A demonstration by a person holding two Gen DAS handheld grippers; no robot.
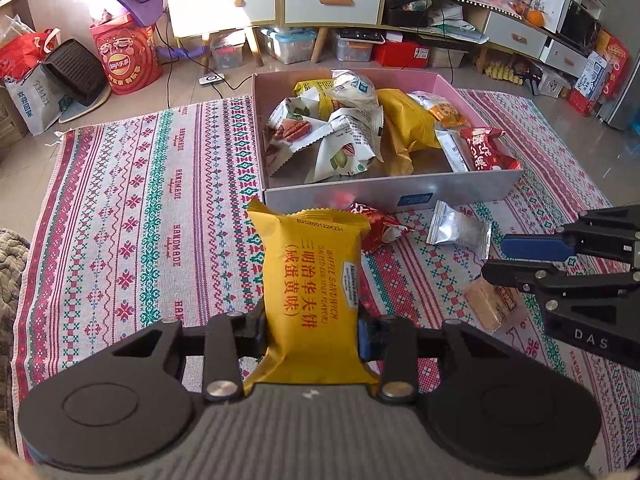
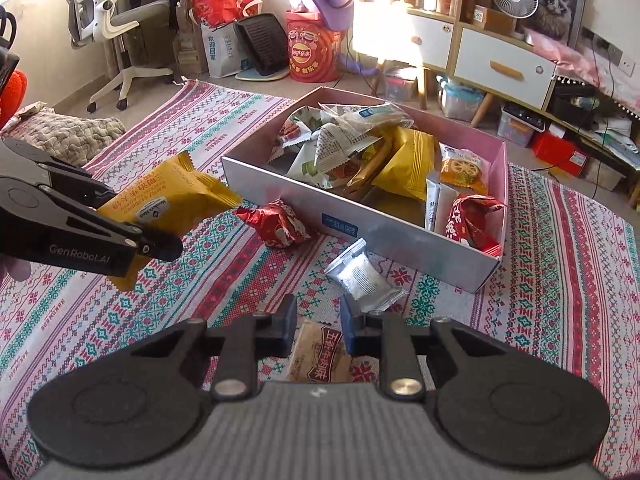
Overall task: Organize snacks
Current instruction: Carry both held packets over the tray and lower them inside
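- Gripping a yellow waffle packet (image 1: 310, 280) printed "WAFFLE SANDWICH" and "Member's Mark", the left gripper (image 1: 312, 330) holds it clear of the patterned cloth (image 1: 140, 208), whose stripes read "HANDMADE".
- Marked "GenRobot.AI" on its side, that claw appears at left in the right wrist view.
- Closed down around a tan biscuit packet (image 2: 318, 354) with red Chinese lettering, the right gripper (image 2: 318, 330), stamped "DAS", pins it against the cloth.
- Just beyond the claws lie a silver sachet (image 2: 366, 278) and a red wrapper (image 2: 276, 220).
- Farther ahead, a pink-lined box (image 2: 400, 232) holds nut packs, yellow packets and red wrappers.
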